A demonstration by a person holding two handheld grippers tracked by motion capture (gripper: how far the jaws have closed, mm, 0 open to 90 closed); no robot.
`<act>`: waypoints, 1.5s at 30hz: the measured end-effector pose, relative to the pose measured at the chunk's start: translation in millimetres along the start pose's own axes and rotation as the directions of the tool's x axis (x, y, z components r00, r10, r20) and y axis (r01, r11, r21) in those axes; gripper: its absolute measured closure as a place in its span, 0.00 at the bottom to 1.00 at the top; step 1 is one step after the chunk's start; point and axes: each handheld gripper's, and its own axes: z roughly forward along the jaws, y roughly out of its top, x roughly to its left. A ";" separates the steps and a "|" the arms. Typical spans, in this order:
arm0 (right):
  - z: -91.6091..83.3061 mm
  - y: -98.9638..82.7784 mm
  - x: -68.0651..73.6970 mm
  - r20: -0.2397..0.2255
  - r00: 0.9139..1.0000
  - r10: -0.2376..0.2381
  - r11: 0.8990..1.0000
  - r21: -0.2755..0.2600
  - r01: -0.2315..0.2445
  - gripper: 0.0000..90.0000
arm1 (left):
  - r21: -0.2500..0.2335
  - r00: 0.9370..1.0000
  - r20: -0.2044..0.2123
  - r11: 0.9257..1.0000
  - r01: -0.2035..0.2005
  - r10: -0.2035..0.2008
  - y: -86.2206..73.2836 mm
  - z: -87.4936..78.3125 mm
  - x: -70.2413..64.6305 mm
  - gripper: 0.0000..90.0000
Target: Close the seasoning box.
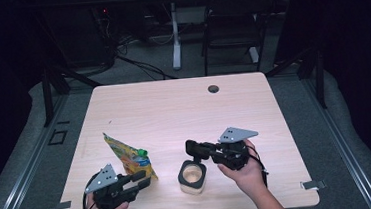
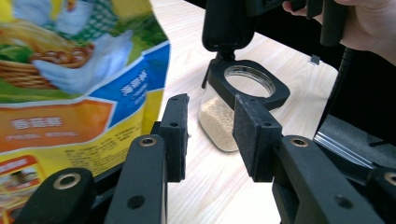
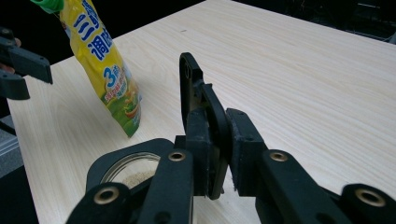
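A clear jar [image 1: 192, 176] with pale granules and a black square collar stands near the table's front middle. Its black flip lid [image 1: 193, 148] stands raised, and my right gripper [image 1: 198, 151] is shut on that lid [image 3: 191, 88], pads pressing both faces, above the jar mouth [image 3: 126, 168]. A yellow printed pouch [image 1: 130, 159] with a green cap [image 1: 142, 152] leans just left of the jar. My left gripper [image 1: 143, 180] sits at the pouch's near end, open with nothing between its jaws [image 2: 210, 135]. Beyond them are the pouch [image 2: 70, 84] and the jar [image 2: 219, 121].
The light wooden table [image 1: 174, 110] has a round cable hole [image 1: 213, 88] near its far edge. A black chair [image 1: 232, 25] and a white desk leg [image 1: 174, 35] stand on the floor beyond it. The surroundings are dark.
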 end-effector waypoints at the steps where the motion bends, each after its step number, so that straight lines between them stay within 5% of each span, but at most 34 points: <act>1: -0.3 -0.5 0.2 0.002 1.000 -0.002 1.000 -0.008 0.002 0.89 | 0.003 1.000 -0.011 1.000 -0.006 0.006 0.0 1.2 -1.3 0.73; 11: -6.2 -8.2 5.7 0.015 1.000 0.005 0.999 -0.039 -0.005 0.92 | 0.037 1.000 0.029 0.999 -0.004 0.003 -1.9 16.1 -9.1 0.73; 20: -9.9 -10.9 5.8 -0.004 0.999 0.037 0.995 -0.095 -0.037 0.81 | 0.067 0.999 0.041 0.998 -0.010 0.008 -2.9 33.9 -14.8 0.75; 31: -11.8 -10.1 7.8 0.004 1.000 0.026 0.994 -0.105 -0.026 0.86 | 0.079 0.999 0.049 0.997 -0.002 -0.001 -8.5 52.5 -18.9 0.81; 45: -11.1 -11.6 11.5 0.008 1.000 0.015 0.993 -0.116 -0.013 0.88 | 0.111 0.997 0.060 0.993 -0.050 0.044 -17.2 69.4 -28.0 0.94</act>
